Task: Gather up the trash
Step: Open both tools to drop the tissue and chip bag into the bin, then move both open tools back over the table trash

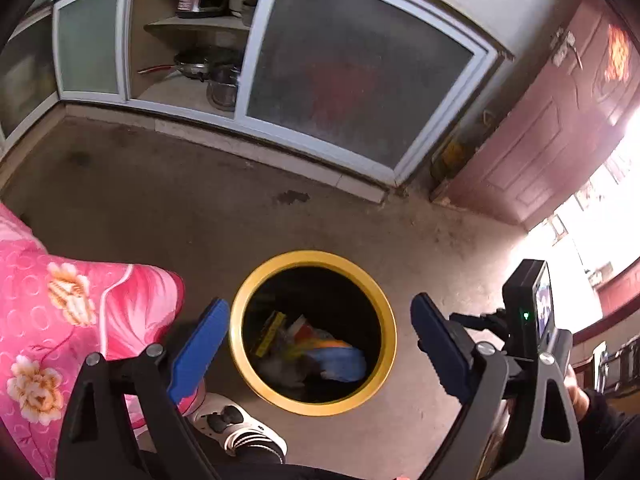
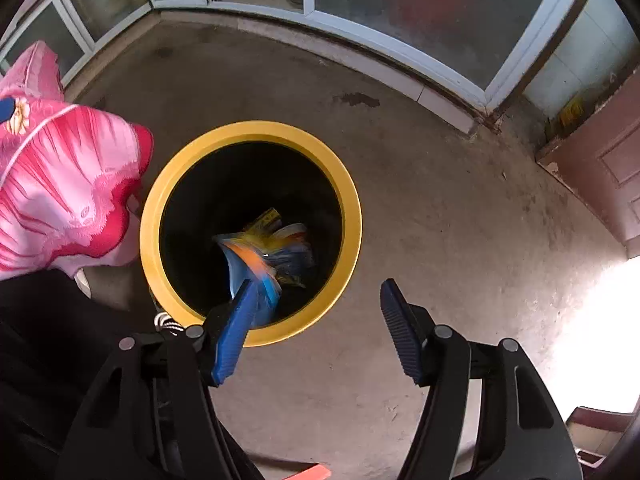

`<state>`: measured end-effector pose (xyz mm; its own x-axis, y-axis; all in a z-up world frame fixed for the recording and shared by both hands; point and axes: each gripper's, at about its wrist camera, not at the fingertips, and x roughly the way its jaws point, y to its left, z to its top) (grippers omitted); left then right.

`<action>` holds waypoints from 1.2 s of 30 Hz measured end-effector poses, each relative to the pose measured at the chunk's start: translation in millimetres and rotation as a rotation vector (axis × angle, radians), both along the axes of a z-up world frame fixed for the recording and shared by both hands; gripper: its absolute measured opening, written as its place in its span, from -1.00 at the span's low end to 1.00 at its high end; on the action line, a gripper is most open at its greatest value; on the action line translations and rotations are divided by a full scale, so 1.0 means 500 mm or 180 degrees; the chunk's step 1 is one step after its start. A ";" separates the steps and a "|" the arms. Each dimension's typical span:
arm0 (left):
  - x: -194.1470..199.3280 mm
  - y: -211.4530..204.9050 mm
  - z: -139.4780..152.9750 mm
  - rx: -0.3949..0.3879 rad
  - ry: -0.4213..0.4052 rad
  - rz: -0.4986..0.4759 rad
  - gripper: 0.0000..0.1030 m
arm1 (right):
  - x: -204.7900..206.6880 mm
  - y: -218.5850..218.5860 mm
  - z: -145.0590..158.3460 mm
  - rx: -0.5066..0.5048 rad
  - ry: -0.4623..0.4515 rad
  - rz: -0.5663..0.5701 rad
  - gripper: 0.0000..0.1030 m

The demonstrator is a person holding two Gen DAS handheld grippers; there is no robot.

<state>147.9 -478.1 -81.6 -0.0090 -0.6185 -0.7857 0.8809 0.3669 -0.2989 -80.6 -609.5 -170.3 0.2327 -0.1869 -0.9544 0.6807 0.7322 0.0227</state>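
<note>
A black trash bin with a yellow rim [image 1: 240, 304] stands on the concrete floor, seen from above in both views [image 2: 352, 208]. Several pieces of trash [image 1: 320, 352] lie in its bottom, among them a blue and orange wrapper and a yellow packet. In the right wrist view a blue and orange wrapper [image 2: 260, 256] shows blurred inside the bin, free of the fingers. My left gripper [image 1: 320, 332] is open and empty above the bin. My right gripper [image 2: 316, 320] is open and empty over the bin's near right rim. The right gripper's body shows in the left wrist view [image 1: 528, 320].
A pink flowered cloth [image 1: 60, 320] hangs at the left, close to the bin [image 2: 68, 188]. A white shoe [image 1: 236, 424] stands by the bin. A cabinet with frosted sliding doors [image 1: 352, 76] and pots runs along the back. A reddish door [image 1: 540, 128] is at the right.
</note>
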 end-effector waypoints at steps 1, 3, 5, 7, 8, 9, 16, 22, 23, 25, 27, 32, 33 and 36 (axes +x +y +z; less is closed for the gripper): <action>0.002 0.010 0.008 -0.0035 0.0001 0.0014 0.72 | -0.002 -0.004 0.002 -0.0001 -0.0010 -0.0002 0.17; 0.008 0.034 0.035 -0.0143 -0.0027 0.0076 0.72 | -0.004 -0.009 0.018 -0.0063 -0.0068 -0.0016 0.17; 0.015 0.068 0.065 -0.0248 -0.0051 0.0137 0.72 | -0.001 -0.006 0.045 -0.0133 -0.0191 0.0030 0.17; 0.020 0.106 0.092 -0.0322 -0.0096 0.0218 0.72 | 0.006 -0.007 0.074 -0.0212 -0.0365 0.0089 0.17; 0.022 0.131 0.106 -0.0366 -0.0120 0.0261 0.72 | 0.010 -0.003 0.088 -0.0234 -0.0442 0.0127 0.17; 0.026 0.169 0.125 -0.0426 -0.0155 0.0316 0.72 | 0.019 0.006 0.112 -0.0257 -0.0588 0.0203 0.17; 0.052 0.424 0.212 -0.0498 -0.0606 0.0936 0.81 | 0.120 0.099 0.231 -0.0391 -0.1201 0.0854 0.24; 0.073 0.663 0.262 -0.0332 -0.1011 0.1765 0.84 | 0.274 0.241 0.311 -0.0322 -0.1669 0.1735 0.47; 0.078 0.698 0.267 -0.0283 -0.1084 0.1899 0.84 | 0.303 0.271 0.321 -0.0305 -0.1714 0.1876 0.47; 0.089 0.773 0.276 -0.0132 -0.1300 0.2195 0.84 | 0.360 0.328 0.338 -0.0228 -0.1833 0.2123 0.48; 0.108 0.836 0.283 -0.0004 -0.1429 0.2433 0.84 | 0.411 0.383 0.356 -0.0154 -0.1936 0.2364 0.51; 0.163 0.979 0.296 0.0148 -0.1522 0.2974 0.84 | 0.551 0.547 0.389 -0.0283 -0.2038 0.2973 0.53; 0.171 0.995 0.298 0.0151 -0.1512 0.3028 0.84 | 0.574 0.573 0.390 -0.0308 -0.2029 0.3042 0.53; 0.210 1.054 0.296 0.0219 -0.1496 0.3203 0.84 | 0.650 0.642 0.389 -0.0363 -0.1949 0.3210 0.58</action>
<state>253.1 48.9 66.4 0.7799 -0.1312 -0.6120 0.1923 0.9807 0.0349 244.6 -288.2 24.2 0.7361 0.2659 -0.6225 -0.3065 0.9509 0.0437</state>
